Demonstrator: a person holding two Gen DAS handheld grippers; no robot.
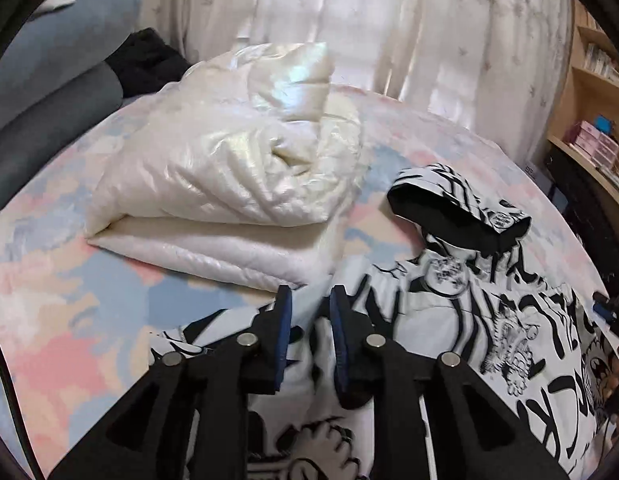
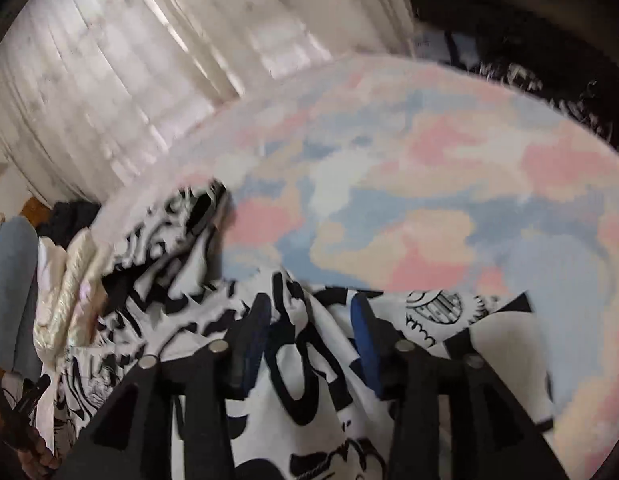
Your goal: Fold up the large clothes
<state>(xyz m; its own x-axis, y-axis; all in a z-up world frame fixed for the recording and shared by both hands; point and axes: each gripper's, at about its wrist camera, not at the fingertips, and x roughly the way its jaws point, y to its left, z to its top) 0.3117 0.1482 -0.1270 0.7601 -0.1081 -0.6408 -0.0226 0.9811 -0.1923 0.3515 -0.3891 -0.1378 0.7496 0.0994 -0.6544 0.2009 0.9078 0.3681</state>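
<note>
Left wrist view, printed jacket [image 1: 489, 312] hood pointing far, left gripper [image 1: 309, 300] released, right gripper [image 2: 309, 312] grasping jacket fabric.

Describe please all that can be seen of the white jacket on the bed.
The white jacket is a puffy quilted garment of shiny, pearly cream fabric. It is already folded into a thick bundle of several layers, with a rolled, creased part on top. It lies on the pastel bed cover, behind the left gripper and not touched by it. Its near right corner lies against the black-and-white printed garment.
</note>
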